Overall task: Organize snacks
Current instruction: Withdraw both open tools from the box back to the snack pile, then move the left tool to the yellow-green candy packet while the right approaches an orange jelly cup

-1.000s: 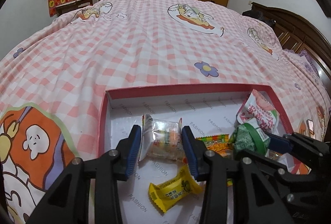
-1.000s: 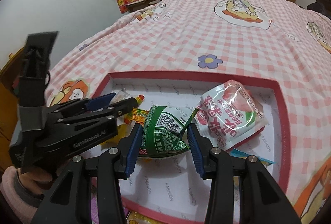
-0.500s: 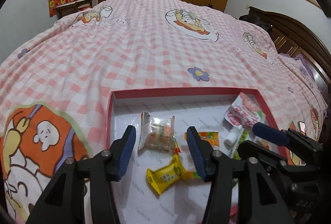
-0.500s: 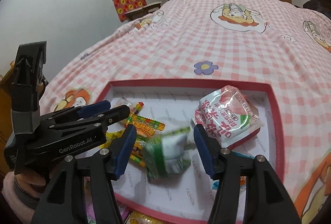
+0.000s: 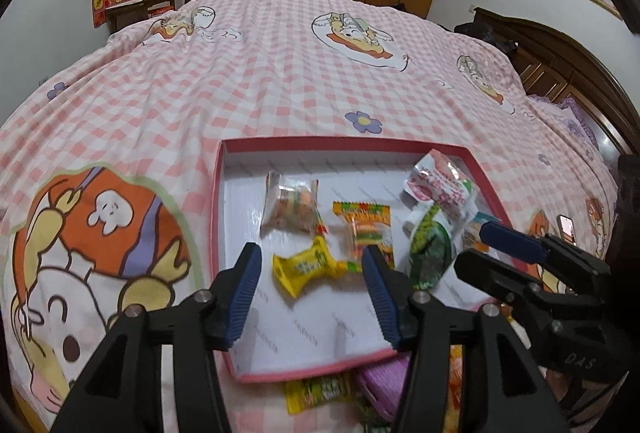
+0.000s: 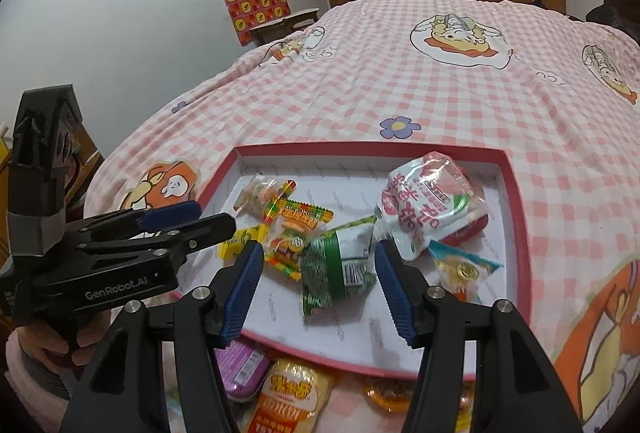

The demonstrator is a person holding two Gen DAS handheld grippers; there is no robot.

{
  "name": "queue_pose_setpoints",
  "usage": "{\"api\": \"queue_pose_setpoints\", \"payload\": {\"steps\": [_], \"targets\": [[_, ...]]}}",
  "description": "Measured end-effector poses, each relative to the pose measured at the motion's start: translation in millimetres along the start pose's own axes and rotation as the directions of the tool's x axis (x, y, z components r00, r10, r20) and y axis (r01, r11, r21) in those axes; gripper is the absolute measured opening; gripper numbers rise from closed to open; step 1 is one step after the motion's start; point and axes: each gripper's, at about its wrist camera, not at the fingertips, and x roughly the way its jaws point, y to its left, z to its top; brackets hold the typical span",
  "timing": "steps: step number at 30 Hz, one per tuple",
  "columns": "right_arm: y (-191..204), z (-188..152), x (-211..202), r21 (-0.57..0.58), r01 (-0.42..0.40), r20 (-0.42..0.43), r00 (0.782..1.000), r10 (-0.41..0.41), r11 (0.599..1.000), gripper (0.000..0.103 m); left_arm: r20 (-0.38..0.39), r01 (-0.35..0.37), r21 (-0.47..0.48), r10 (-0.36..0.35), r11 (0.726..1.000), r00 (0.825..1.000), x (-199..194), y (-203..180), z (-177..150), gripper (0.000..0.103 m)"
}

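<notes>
- Letting go has just happened: the left tool [image 5: 312,291] had the clear candy bag [image 5: 291,207] pinched a moment ago, and now it hangs open and empty above the box.
- The right tool [image 6: 318,283] did the same with the green packet [image 6: 340,265]. It is open too, with nothing pressed between its blue pads.
- Both tools have pulled back a little from the box, so I think those two snacks are done.
- The red box [image 5: 218,217] sits on the pink checked bed [image 5: 260,73]. Inside lie the clear bag, a yellow candy [image 5: 306,265], a gummy pack [image 5: 366,229], the green packet, a white and pink pouch [image 6: 428,211] and a blue-edged snack [image 6: 462,267].
- More snacks wait outside, by the near edge: a purple tin [image 6: 240,369] and an orange bag [image 6: 290,397]. They likely go in next.
</notes>
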Motion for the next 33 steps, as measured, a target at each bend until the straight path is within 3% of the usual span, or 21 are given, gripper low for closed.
{"api": "queue_pose_setpoints", "payload": {"steps": [15,33], "targets": [[-8,-31,-36,0.032,0.019,0.000,1.000,-0.019,0.999,0.059,-0.021,0.015,-0.017,-0.015,1.000,1.000,-31,-1,-39,0.055],[-39,-67,-45,0.069,0.090,-0.060,0.995,-0.086,0.994,0.059,-0.090,0.012,-0.023,-0.014,1.000,0.996,-20,-4,-68,0.055]]}}
